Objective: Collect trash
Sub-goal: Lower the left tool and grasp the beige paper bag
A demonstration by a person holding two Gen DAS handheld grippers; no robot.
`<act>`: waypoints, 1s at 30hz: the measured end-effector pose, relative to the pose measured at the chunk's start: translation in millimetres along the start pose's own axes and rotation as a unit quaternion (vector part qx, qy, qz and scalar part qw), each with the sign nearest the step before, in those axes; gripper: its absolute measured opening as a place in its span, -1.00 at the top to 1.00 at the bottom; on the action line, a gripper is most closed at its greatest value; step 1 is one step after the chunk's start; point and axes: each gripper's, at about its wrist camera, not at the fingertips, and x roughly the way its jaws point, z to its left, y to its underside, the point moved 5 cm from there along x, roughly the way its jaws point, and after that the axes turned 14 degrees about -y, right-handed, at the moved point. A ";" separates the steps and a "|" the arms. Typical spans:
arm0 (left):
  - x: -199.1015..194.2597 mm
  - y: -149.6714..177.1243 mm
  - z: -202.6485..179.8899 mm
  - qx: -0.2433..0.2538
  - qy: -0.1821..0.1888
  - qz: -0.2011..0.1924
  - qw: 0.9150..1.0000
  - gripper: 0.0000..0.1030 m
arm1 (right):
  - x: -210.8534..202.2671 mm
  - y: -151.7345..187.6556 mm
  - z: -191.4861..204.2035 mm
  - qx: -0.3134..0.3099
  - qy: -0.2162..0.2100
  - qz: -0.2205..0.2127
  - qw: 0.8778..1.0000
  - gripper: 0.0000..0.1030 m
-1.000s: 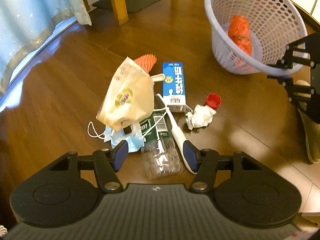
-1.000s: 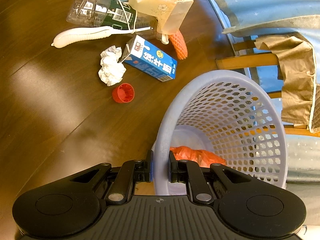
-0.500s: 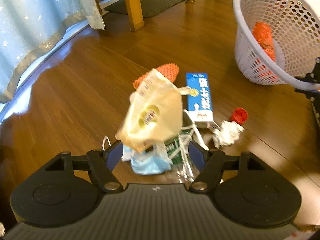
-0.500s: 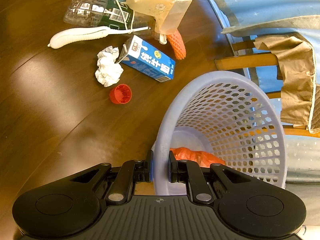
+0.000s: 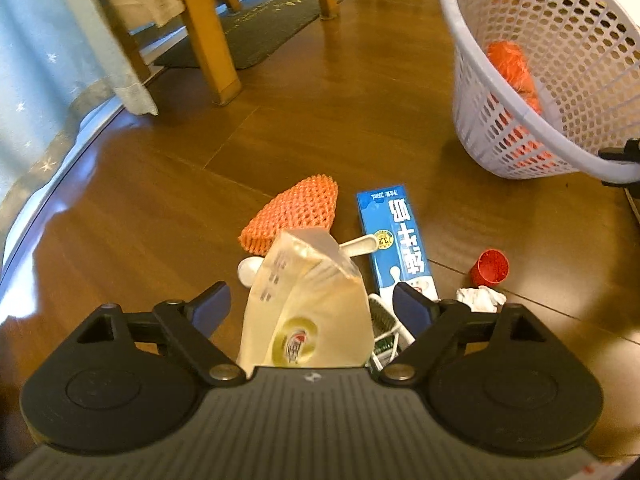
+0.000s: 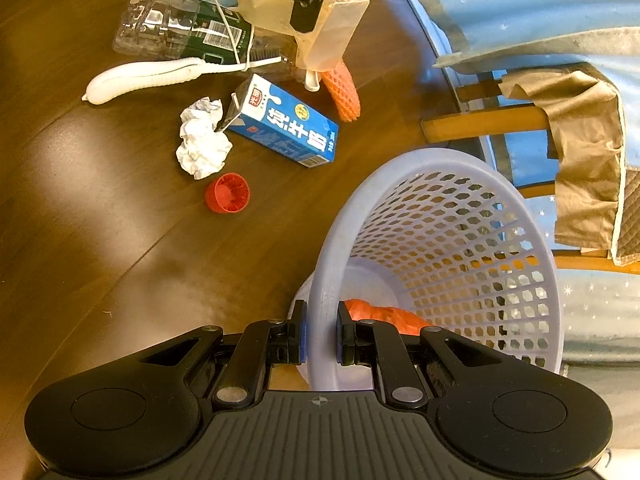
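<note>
The left claw (image 5: 311, 306) has just been opening; its jaws stand wide apart, one on each side of the bag (image 5: 306, 312), pads not yet touching it. The bag looks thin, crinkly and near weightless, so it should crush under a squeeze; its upper folded part, between the pads, seems the place to pinch. Beyond it lie the net (image 5: 294, 210) and carton (image 5: 394, 240). The right claw (image 6: 319, 334) is clamped on the basket (image 6: 432, 264) rim. The claw body hides the bag's base and whatever lies under it.
</note>
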 end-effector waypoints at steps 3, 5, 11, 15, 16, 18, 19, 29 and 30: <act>6.0 -1.5 -1.0 0.009 0.001 0.003 1.000 -0.52 | 0.7 0.6 -1.5 0.004 -0.001 0.001 1.000 0.81; 9.3 -1.0 -1.1 0.013 -0.001 0.009 1.000 -0.32 | 0.6 1.0 -2.2 0.006 0.000 0.001 1.000 0.81; 11.7 1.7 -1.8 0.028 -0.003 0.012 1.000 -0.03 | 0.3 1.0 -1.0 0.005 -0.002 0.002 1.000 0.81; 11.4 3.9 -1.3 0.032 -0.006 0.015 0.999 0.21 | 0.7 1.2 -0.5 0.005 -0.003 0.002 1.000 0.81; 11.0 4.2 -0.4 0.032 -0.007 0.016 0.999 0.30 | 0.8 1.3 -0.6 0.006 -0.003 0.002 1.000 0.81; 10.6 4.2 0.2 0.036 -0.011 0.018 0.999 0.43 | 0.8 1.3 -0.5 0.006 -0.003 0.002 1.000 0.81; 10.1 4.3 0.8 0.037 -0.012 0.018 0.999 0.52 | 0.9 1.0 -0.6 0.006 -0.004 0.002 1.000 0.81; -9.8 6.6 8.2 0.051 -0.021 0.013 0.998 0.83 | 1.9 2.3 5.0 0.001 -0.009 0.006 1.000 0.81; -13.8 6.8 9.4 0.052 -0.022 0.011 0.998 0.83 | 1.9 2.3 5.3 0.001 -0.009 0.006 1.000 0.81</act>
